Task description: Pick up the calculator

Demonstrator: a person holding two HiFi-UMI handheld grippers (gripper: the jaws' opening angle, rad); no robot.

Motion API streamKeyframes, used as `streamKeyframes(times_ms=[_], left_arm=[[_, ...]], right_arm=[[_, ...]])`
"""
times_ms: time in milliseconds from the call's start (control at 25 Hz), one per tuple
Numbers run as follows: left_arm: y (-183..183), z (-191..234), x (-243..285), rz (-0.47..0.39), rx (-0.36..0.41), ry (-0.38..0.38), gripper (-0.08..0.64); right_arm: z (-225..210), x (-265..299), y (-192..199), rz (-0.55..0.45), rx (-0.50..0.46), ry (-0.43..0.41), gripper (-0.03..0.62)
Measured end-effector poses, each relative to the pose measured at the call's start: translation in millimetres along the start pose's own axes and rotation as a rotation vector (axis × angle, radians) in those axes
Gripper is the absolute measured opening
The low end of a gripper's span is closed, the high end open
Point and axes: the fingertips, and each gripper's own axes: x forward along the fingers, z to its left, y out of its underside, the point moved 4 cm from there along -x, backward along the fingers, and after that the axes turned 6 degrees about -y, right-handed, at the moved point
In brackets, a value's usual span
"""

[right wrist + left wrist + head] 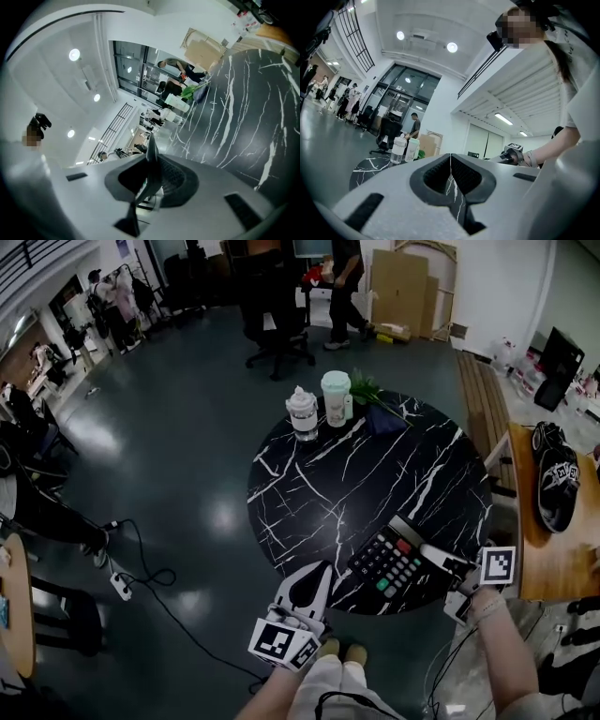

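Clamping the calculator (386, 563) by its right end, the right gripper (441, 557) sits at the lower right of the head view. In the right gripper view, the calculator (149, 168) shows edge-on as a thin dark slab pinched between the jaws. It is over the lower right part of the round black marble table (319, 474). The left gripper (314, 576), at bottom centre by the table's near rim, has its jaws pressed together on nothing. 2 cups (303, 413) and a green plant (367, 390) stand at the table's upper edge, well apart from the calculator.
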Motion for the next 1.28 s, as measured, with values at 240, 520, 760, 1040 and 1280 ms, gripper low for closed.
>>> streamKeyframes(times_ms=[240,520,760,1040,1280], left_arm=[[-31,-2,2,-0.042,0.012,0.008,0.008],[-54,3,6,-0.092,-0.007,-0.001,0.008],[-59,1,6,-0.106,-0.013,0.007,0.008],[-54,9,4,-0.097,-0.018,-0.015,0.008],[-50,9,3,-0.089,-0.032,-0.023,0.008]], right_arm=[[41,-2,-9,-0.096,-0.024,-0.029,0.058],[58,-7,-6,-0.177,-0.014,-0.047,0.058],[56,-10,-1,-0.201,0.01,-0.044,0.058],[52,-8,3,-0.192,0.009,-0.036,0.058],[48,-7,5,-0.191,0.02,-0.031,0.058]])
